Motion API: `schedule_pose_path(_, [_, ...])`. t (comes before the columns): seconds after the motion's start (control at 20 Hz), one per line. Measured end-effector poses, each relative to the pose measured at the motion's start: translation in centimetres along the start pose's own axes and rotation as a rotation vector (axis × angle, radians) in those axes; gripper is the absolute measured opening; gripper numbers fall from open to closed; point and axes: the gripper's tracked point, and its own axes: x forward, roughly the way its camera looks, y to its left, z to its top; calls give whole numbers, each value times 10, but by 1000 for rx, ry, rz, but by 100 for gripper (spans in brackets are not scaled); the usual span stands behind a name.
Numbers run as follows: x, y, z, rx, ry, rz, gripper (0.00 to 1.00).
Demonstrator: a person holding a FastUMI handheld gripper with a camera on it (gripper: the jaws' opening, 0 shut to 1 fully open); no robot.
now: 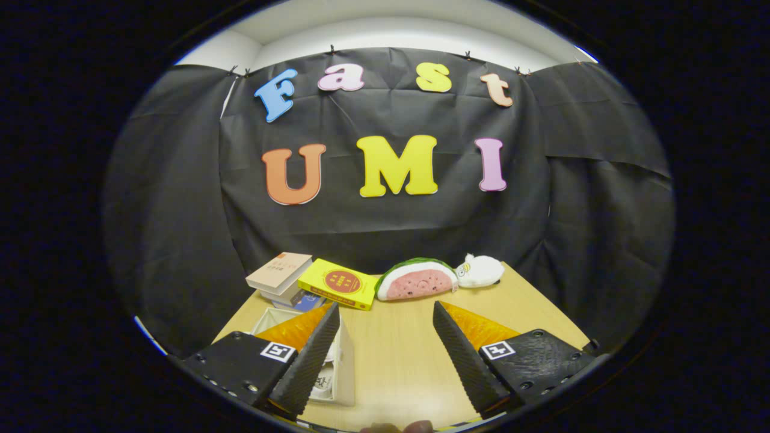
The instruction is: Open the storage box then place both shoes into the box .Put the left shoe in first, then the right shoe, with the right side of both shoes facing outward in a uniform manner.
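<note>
Hovering above the table [397, 355], the gripper [385, 322] has its fingers spread wide with nothing between them but bare wood-grain tabletop. Neither finger touches any object that can be made out. The left finger [313, 355] lies over a white box [344, 373], which sits on the table under and just ahead of that finger; the box looks open at the top, with a white wall facing the gap between the fingers and something pale with dark print inside, too covered by the finger to identify. Whether that is a shoe cannot be told. The right finger [463, 355] stands over bare table. At the near table edge, between the finger bases, fingertips of a hand [397, 427] just show. Beyond the left finger, a stack of books [280, 276] lies near the table's far side, a tan-covered one on top. Just to the right of the stack, a yellow book [338, 284] with a red round mark lies flat. Further right, ahead of the gap, a watermelon-slice plush [416, 279] rests on the table, and a small white plush [481, 270] touches its right end, beyond the right finger. Behind all of this hangs the black cloth wall [180, 210].
</note>
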Motion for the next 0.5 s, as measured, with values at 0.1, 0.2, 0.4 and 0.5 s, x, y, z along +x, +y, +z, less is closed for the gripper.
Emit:
schedule_pose_path(0.1, [-11,-18,12,19,-26,-12,96])
schedule_pose_path(0.2, [-24,-34,17,38,-36,-24,96])
schedule_pose_path(0.4, [-34,-62,17,59,-39,-65,96])
schedule_pose_path(0.5, [-38,-70,15,83,-36,-75,96])
